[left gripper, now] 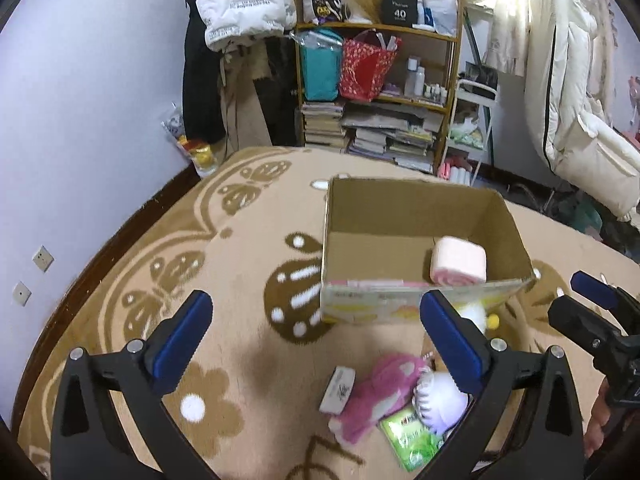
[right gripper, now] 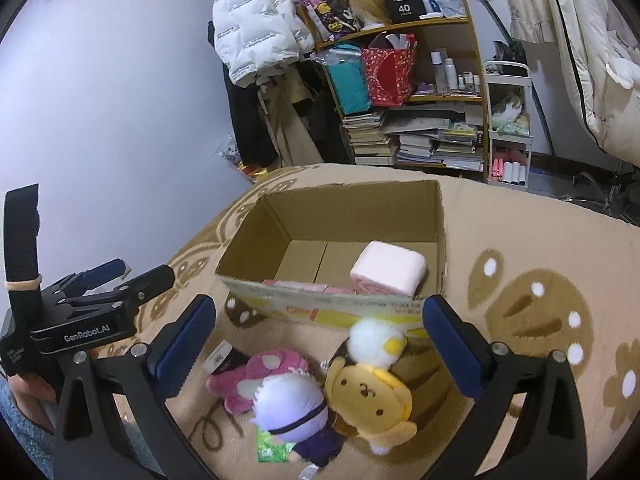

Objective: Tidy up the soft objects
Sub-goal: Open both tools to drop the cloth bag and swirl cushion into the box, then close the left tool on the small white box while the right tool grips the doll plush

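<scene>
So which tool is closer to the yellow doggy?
Right. The yellow plush lies between the right tool's open fingers, just beneath them. The left tool hovers off to the side, beyond the pink plush.

Blanket: tan, brown butterfly and flower print with white dots. Box: plain brown cardboard, yellow/pink print on front. Roll inside: pale pink, darker swirl on its end. Plushes: pink, lilac-haired, yellow. Green packet. Gripper pads blue, frames black.
</scene>
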{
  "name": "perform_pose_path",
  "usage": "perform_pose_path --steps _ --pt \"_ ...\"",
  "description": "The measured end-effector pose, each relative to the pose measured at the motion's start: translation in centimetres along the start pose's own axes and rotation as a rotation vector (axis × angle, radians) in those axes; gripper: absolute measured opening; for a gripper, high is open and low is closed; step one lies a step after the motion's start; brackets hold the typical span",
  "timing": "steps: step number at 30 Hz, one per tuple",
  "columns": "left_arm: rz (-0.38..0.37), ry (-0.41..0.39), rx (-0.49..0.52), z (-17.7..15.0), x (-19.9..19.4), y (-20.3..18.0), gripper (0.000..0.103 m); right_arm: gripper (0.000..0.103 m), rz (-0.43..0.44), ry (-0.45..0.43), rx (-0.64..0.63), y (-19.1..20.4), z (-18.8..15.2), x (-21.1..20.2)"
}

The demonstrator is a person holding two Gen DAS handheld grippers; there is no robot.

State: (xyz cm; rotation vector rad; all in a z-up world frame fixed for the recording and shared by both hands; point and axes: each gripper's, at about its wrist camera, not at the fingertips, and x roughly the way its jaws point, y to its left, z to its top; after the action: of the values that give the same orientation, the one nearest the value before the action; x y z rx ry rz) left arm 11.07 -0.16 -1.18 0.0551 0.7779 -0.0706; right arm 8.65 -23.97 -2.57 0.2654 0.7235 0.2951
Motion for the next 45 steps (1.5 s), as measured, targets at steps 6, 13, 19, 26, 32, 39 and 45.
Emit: perform_pose_path --steps 6,13,19,26,32,39,45 --pt "-0.033 0.066 -0.014 -1.1 0.3 0.1 0.102 0.103 0.031 0.036 -0.021 0.9 -1.6 0.3" --pt "-0.043 0.121 -0.058 -2.1 2.0 1.1 0.102 0.103 0.048 0.095 -0.033 1.8 -3.3 1.8" --pt "-0.027 0.194 -0.054 -3.1 3.7 1.5 0.102 0.087 0.055 0.143 -0.06 2.3 -4.6 3.3" --pt "-0.021 0.271 -0.008 -4.1 5.4 0.9 0.102 0.085 0.051 0.202 -0.075 2.5 -5.9 5.0" --pt "-0.006 0.357 0.019 -5.1 7.1 0.3 0.102 0.075 0.058 0.254 -0.059 2.1 -7.0 6.5" --pt "0.009 0.408 0.002 -5.9 8.5 0.7 0.102 0.067 0.053 0.325 -0.08 2.0 -8.3 8.3" --pt "0.026 0.429 0.0 -6.3 9.2 0.7 0.102 0.065 0.031 0.346 -0.104 2.2 -8.8 9.0"
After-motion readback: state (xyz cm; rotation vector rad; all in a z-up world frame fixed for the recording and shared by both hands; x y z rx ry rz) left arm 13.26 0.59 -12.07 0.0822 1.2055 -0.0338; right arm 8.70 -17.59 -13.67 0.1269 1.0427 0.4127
